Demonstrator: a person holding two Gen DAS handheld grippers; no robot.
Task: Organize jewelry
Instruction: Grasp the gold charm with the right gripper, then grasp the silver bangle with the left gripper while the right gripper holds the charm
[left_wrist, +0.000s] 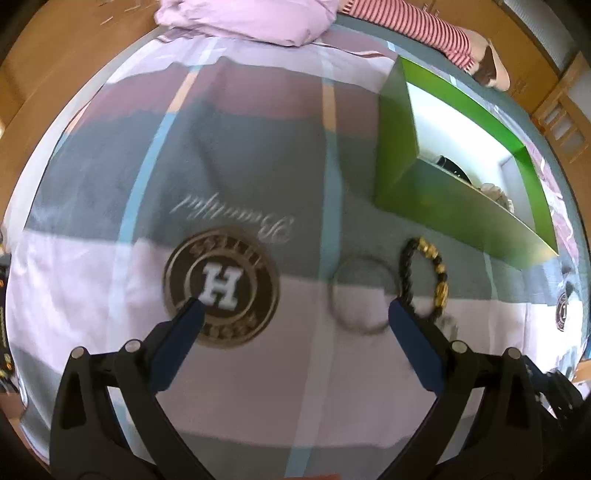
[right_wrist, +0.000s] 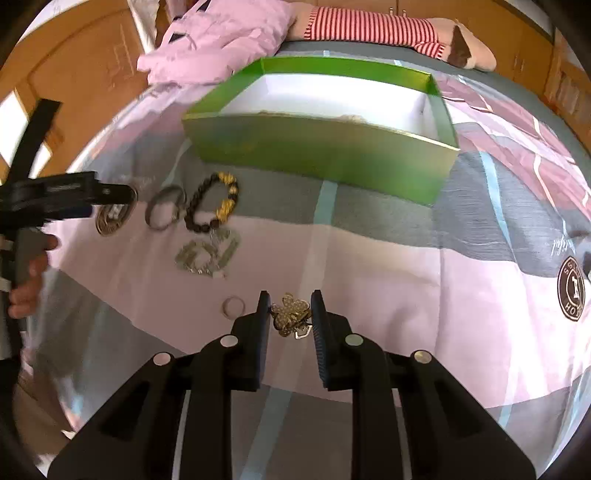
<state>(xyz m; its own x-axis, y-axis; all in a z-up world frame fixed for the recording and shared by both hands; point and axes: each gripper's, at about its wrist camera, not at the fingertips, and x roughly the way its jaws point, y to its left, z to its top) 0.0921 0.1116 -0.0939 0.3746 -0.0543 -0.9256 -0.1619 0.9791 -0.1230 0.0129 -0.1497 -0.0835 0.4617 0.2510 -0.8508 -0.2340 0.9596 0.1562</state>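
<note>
On a pink-and-grey bedspread (right_wrist: 388, 266), the right gripper (right_wrist: 288, 312) pinches a sparkly gold flower-shaped brooch (right_wrist: 290, 314), apparently mid-pickup, next needing carriage to the open green cardboard box (right_wrist: 325, 155) at 12 o'clock, while the left gripper (left_wrist: 295, 314), jaws spread, hovers beside a thin silver bangle (left_wrist: 364, 295).

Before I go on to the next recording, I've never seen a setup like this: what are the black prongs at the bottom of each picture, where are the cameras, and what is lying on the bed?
The prongs are two hand-held grippers, one in each of a person's hands. Each carries a camera looking along its fingers, so each picture comes from one gripper.

The left gripper is open and empty, above the bedsheet.

The right gripper has closed around a flower brooch.

On the sheet lie a beaded bracelet, a metal bangle, a sparkly chain and a small ring. Behind them stands an open green box, with a few pieces already inside.
</note>
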